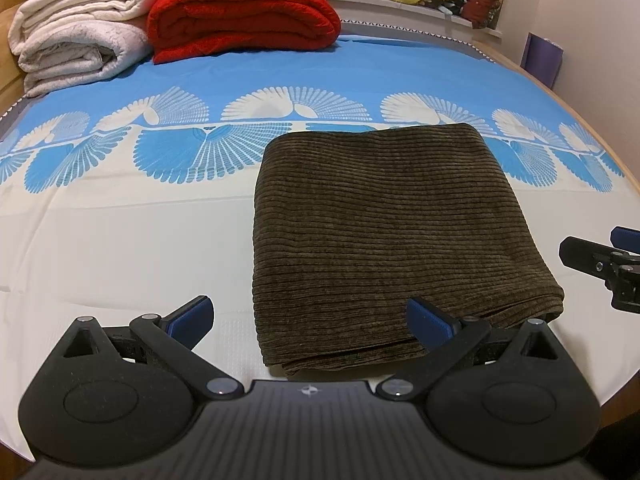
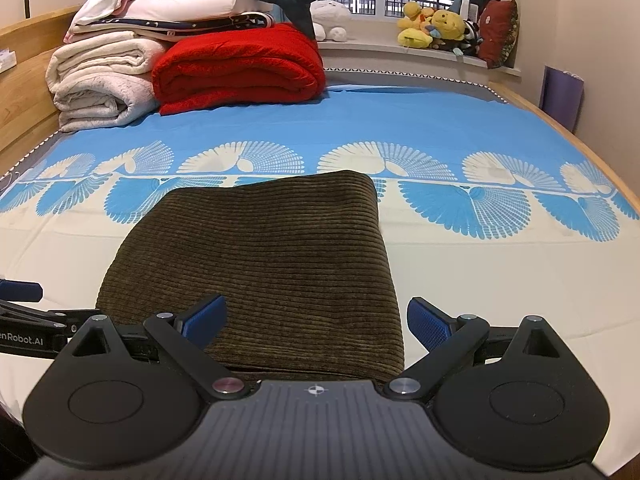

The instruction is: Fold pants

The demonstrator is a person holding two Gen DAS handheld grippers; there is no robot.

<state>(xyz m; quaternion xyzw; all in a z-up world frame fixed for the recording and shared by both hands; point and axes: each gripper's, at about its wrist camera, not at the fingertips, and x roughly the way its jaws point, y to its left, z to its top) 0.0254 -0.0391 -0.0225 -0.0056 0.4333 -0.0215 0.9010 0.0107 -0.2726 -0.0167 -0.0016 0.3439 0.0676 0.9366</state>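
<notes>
The brown corduroy pants [image 1: 384, 232] lie folded into a compact rectangle on the bed; they also show in the right wrist view [image 2: 264, 264]. My left gripper [image 1: 308, 320] is open and empty at the near left corner of the pants, just above the sheet. My right gripper [image 2: 316, 322] is open and empty over the near edge of the pants. The right gripper's fingers [image 1: 592, 260] show at the right edge of the left wrist view, and the left gripper's fingers [image 2: 24, 292] at the left edge of the right wrist view.
The bed has a white and blue patterned sheet [image 1: 120, 232]. A folded red blanket [image 1: 244, 16] and cream blankets [image 1: 76, 36] are stacked at the far left. Plush toys [image 2: 436, 26] sit on the windowsill. A wooden bed frame [image 2: 560, 128] runs along the right.
</notes>
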